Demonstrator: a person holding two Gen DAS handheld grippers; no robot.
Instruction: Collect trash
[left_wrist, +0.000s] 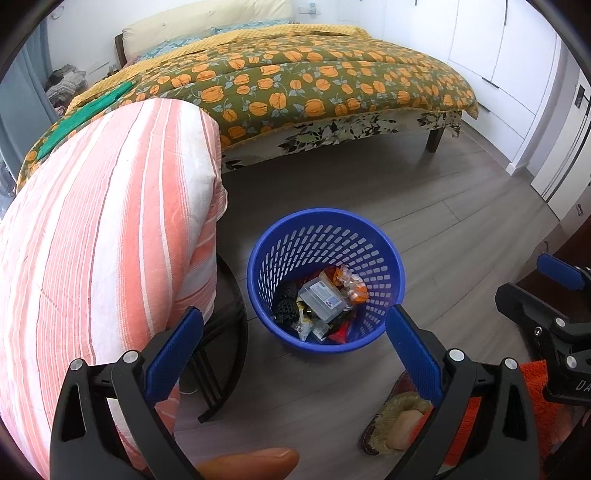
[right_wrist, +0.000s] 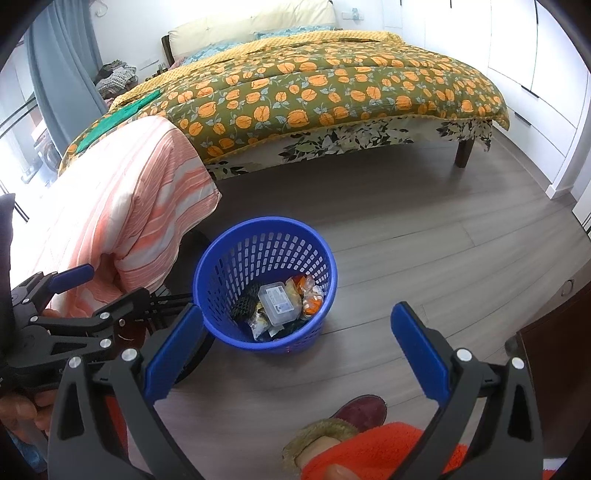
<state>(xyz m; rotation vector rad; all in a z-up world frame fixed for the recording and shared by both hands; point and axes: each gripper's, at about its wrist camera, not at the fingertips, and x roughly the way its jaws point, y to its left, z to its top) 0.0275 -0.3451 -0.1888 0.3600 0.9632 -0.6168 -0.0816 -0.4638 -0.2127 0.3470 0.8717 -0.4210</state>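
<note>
A blue mesh wastebasket stands on the grey wood floor; it also shows in the right wrist view. Inside lie a clear plastic box, orange wrappers and a black meshed piece. My left gripper is open and empty, above the basket's near rim. My right gripper is open and empty, just right of and in front of the basket. Each gripper shows at the edge of the other's view: the right one in the left wrist view, the left one in the right wrist view.
A pink striped quilt drapes over a round black stand left of the basket. A bed with an orange-flowered cover fills the back. White wardrobes line the right wall. A furry slipper and an orange trouser leg are close below.
</note>
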